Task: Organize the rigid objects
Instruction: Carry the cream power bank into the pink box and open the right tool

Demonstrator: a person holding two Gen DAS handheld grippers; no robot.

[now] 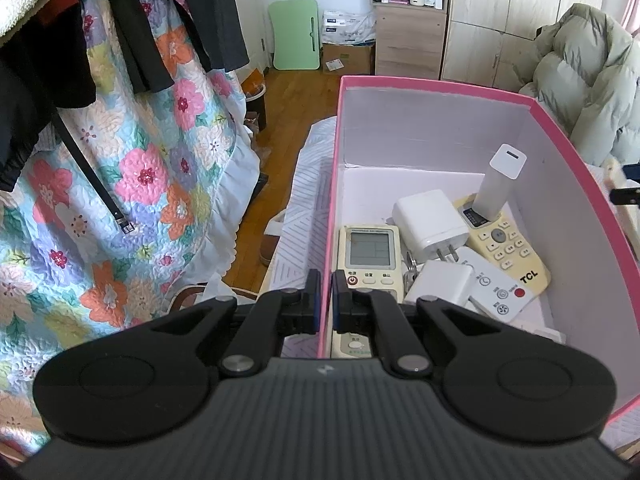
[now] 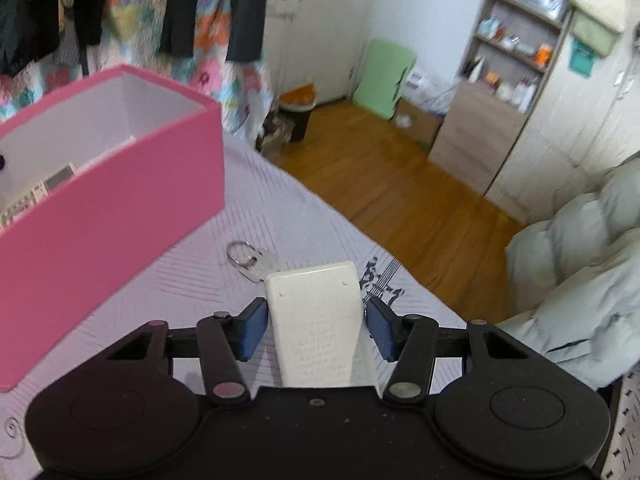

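My left gripper (image 1: 326,300) is shut on the near left wall of the pink box (image 1: 440,88). Inside the box lie a remote with a screen (image 1: 369,252), a yellowish TCL remote (image 1: 508,248), a white remote with a red button (image 1: 496,288), two white chargers (image 1: 430,226) and an upright white power bank (image 1: 498,182). In the right wrist view my right gripper (image 2: 316,330) has its blue pads on either side of a white block-shaped device (image 2: 316,320), with small gaps at each pad. A clear key tag with a ring (image 2: 250,260) lies on the bed just beyond. The pink box (image 2: 120,200) stands to the left.
A striped lilac bedsheet (image 2: 280,216) covers the bed. A floral quilt (image 1: 140,180) and dark clothes hang at the left. A pale puffer jacket (image 2: 580,264) lies at the right. Wooden floor, a green board (image 1: 295,34) and cupboards are beyond.
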